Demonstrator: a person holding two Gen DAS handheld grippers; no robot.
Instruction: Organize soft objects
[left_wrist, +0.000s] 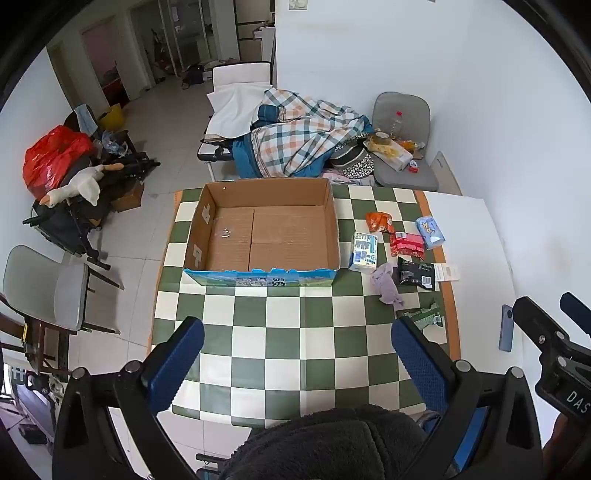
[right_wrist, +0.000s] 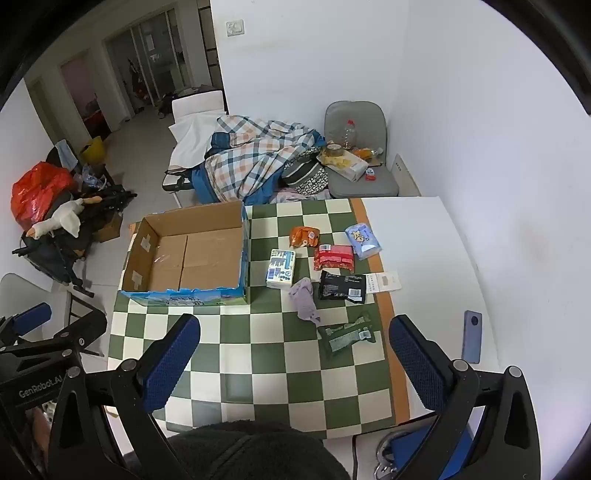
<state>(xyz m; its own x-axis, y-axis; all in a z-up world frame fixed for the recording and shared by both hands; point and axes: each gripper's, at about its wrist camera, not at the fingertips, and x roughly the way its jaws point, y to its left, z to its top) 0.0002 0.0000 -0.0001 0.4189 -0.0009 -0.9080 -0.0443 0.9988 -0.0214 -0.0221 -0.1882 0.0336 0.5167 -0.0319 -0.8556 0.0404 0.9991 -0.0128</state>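
Note:
An empty open cardboard box (left_wrist: 258, 236) (right_wrist: 188, 254) stands on the green-and-white checkered cloth. To its right lie soft packs: a white tissue pack (left_wrist: 363, 252) (right_wrist: 280, 268), an orange pouch (left_wrist: 379, 222) (right_wrist: 304, 236), a red pack (left_wrist: 407, 244) (right_wrist: 334, 257), a light blue pack (left_wrist: 429, 227) (right_wrist: 362, 240), a black pack (left_wrist: 415, 273) (right_wrist: 341, 286), a purple cloth (left_wrist: 386, 283) (right_wrist: 304, 297) and a green pack (left_wrist: 424, 316) (right_wrist: 347, 336). My left gripper (left_wrist: 295, 354) and right gripper (right_wrist: 295, 350) are open, empty, held above the table's near edge.
A blue-grey phone (right_wrist: 472, 336) (left_wrist: 505, 328) lies on the white tabletop at right. A white card (right_wrist: 384, 281) lies by the black pack. Chairs, a plaid blanket (left_wrist: 299, 136) and clutter stand beyond the table. A grey chair (left_wrist: 48, 288) stands at left.

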